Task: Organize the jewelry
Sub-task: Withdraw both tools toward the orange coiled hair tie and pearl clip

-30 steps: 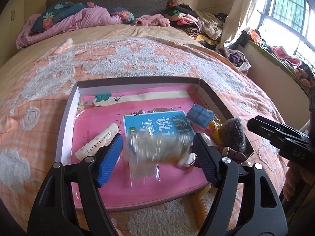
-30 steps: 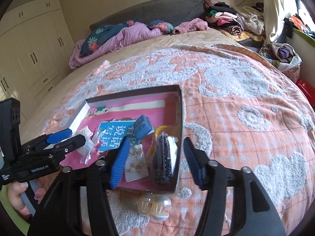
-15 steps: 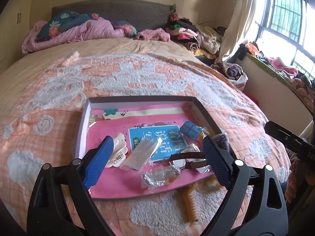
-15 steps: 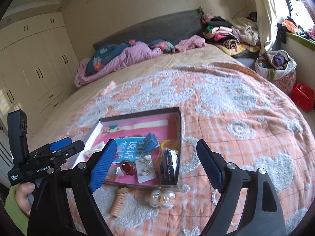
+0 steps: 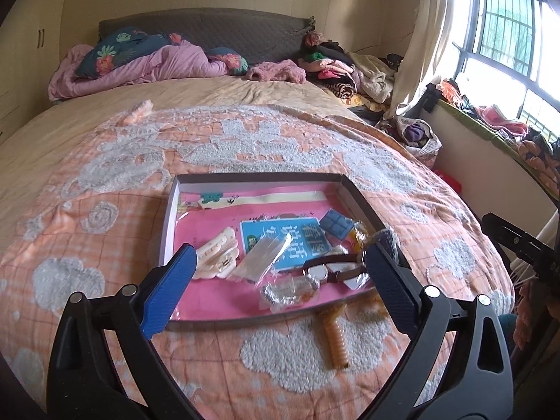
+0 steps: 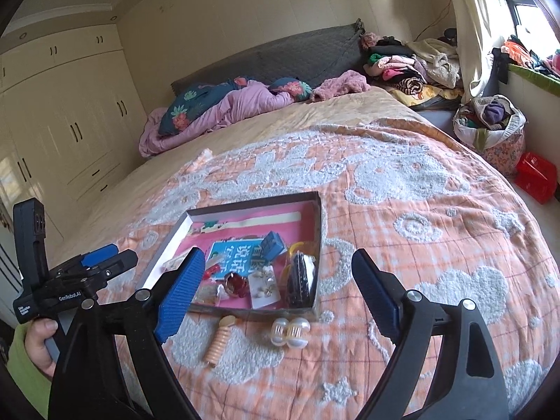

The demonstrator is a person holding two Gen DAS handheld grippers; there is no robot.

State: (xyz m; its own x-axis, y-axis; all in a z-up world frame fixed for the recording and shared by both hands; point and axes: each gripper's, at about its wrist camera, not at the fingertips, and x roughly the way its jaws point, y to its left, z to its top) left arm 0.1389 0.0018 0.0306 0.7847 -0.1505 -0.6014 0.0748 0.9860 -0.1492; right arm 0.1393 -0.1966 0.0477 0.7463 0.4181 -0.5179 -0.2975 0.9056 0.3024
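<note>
A shallow box [image 5: 259, 176] with a pink lining lies on the bed. Inside are a cream hair clip [image 5: 217, 255], a blue booklet [image 5: 283, 241], a brown-strap watch [image 5: 329, 269], a small clear bag of silver jewelry [image 5: 287, 290], an earring card [image 6: 266, 288] and a black hair piece [image 6: 301, 280]. A spiral hair tie [image 6: 218, 343] and a pearly clip [image 6: 290, 330] rest on the blanket just in front of the box. My left gripper [image 5: 278, 250] and right gripper [image 6: 276, 255] hover above the box's near edge. Both are opening, with nothing between the pads.
The orange blanket [image 6: 420, 245] with white tufted patterns covers the bed. Purple bedding [image 5: 157, 66] and piled clothes [image 5: 343, 70] sit at the head. A laundry basket [image 6: 490, 126] and red bin [image 6: 535, 175] stand on the floor right, wardrobes [image 6: 70, 122] left.
Both grippers pulled back and up from the box and spread their jaws wider. The small clear bag that was between the left fingers now lies in the box.
</note>
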